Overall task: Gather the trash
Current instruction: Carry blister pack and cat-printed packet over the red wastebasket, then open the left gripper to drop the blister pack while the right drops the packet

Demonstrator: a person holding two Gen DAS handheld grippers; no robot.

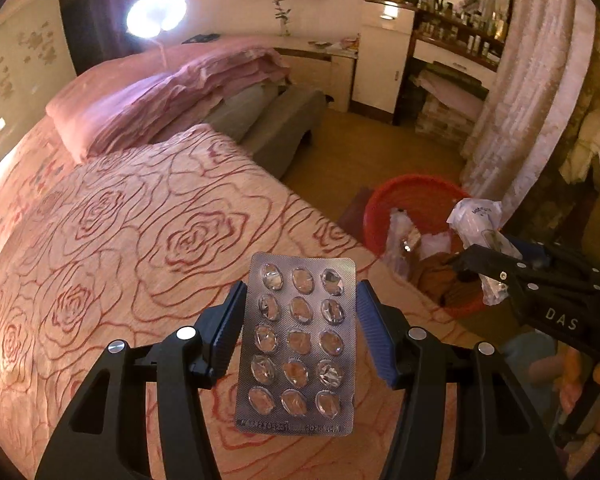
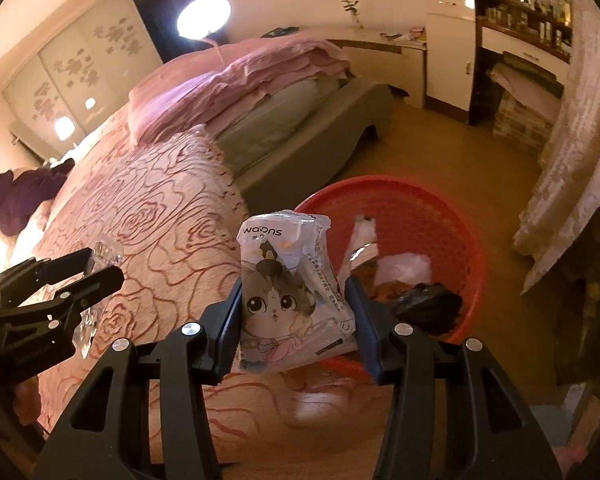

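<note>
Black left gripper (image 1: 300, 332) clamps a flat, dimpled foil blister pack (image 1: 298, 344); right gripper (image 2: 294, 320) clamps a crinkled plastic wrapper (image 2: 292, 292), round red basket (image 2: 460, 232) just beyond.

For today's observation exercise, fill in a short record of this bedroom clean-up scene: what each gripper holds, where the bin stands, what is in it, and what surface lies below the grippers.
Left gripper: shut on an empty blister pack, held upright by its edges
Right gripper: shut on a cat-print wrapper
Bin: red basket on the floor beside the bed
Bin contents: wrappers, something brown and something dark; details unclear
Surface below: rose-patterned bedspread
Task state: both items still held, not yet dropped in the basket
</note>
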